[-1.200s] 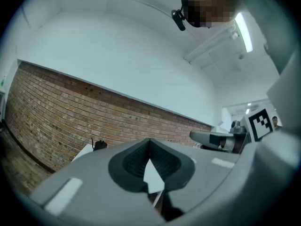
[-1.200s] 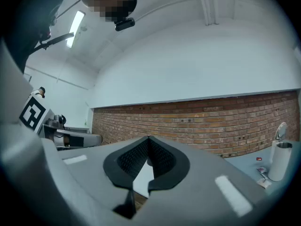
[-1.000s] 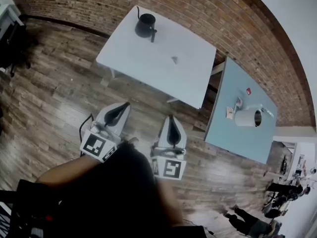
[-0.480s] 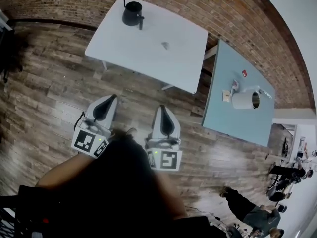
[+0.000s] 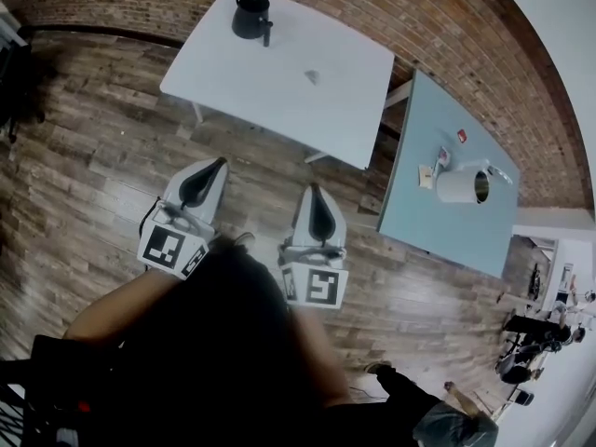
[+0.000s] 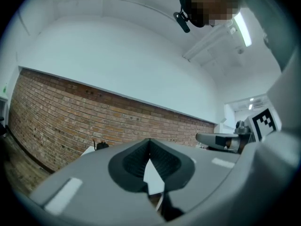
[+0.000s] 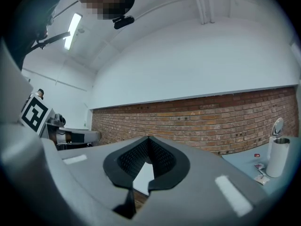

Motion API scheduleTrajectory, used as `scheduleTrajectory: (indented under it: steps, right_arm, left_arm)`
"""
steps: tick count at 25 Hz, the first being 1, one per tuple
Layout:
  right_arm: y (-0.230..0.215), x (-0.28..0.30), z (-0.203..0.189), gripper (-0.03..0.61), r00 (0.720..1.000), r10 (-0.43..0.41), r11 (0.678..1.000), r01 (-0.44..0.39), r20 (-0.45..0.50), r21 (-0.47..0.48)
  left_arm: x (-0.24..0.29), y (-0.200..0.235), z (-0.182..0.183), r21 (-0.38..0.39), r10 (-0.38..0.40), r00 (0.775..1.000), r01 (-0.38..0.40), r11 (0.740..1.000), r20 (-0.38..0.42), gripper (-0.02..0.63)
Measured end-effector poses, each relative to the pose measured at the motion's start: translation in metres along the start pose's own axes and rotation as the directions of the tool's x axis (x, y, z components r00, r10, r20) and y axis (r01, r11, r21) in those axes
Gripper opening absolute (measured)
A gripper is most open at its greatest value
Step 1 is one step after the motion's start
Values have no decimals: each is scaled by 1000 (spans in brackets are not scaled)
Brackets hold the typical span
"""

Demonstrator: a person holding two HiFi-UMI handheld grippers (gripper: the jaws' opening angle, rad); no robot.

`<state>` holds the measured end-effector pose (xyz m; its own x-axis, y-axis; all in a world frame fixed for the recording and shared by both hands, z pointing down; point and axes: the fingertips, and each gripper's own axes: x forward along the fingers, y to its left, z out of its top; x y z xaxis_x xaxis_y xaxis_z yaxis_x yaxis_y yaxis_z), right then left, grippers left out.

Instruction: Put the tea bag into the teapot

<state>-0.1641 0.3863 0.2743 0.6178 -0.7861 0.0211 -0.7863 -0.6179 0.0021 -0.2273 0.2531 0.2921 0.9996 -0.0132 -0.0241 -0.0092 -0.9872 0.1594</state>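
A black teapot (image 5: 251, 17) stands at the far corner of the white table (image 5: 242, 82), and a small pale tea bag (image 5: 312, 76) lies near the table's middle. Both grippers hang over the wooden floor, short of the table and apart from both things. My left gripper (image 5: 221, 162) is shut and empty; in the left gripper view its tips (image 6: 150, 141) meet, with the teapot (image 6: 100, 145) small and far off at the left. My right gripper (image 5: 315, 187) is also shut with nothing in it, its tips (image 7: 148, 138) touching.
A blue table (image 5: 438, 240) at the right bears a white cylinder (image 5: 461, 186) and a few small items. A brick wall (image 5: 391, 17) runs behind both tables. Another person (image 5: 438, 419) walks at the lower right, with more people (image 5: 521, 361) farther off.
The head view has swung, so table and teapot sit higher and further left in the picture. Both grippers stay shut, side by side over the floor. Nothing was taken hold of.
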Motion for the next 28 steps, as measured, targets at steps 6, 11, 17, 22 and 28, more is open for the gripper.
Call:
scheduleTrajectory:
  steps: [6, 11, 17, 22, 28]
  right_arm:
    - [-28, 26, 9, 3, 999, 5, 999, -3, 43, -46]
    - [-29, 42, 10, 3, 999, 20, 998, -17, 51, -57]
    - [-37, 37, -4, 3, 998, 60, 996, -58, 21, -66]
    - [-46, 30, -9, 3, 997, 75, 996, -73, 18, -60]
    - [-59, 24, -9, 3, 995, 93, 994, -91, 30, -65]
  left_arm:
    - [28, 20, 8, 64, 31, 999, -33, 997, 26, 0]
    - [35, 18, -3, 52, 42, 999, -42, 998, 7, 0]
    - [47, -5, -12, 66, 39, 999, -39, 997, 4, 0]
    - [52, -19, -10, 79, 54, 998, -55, 995, 20, 0]
    - [59, -38, -5, 93, 67, 996, -72, 993, 50, 0]
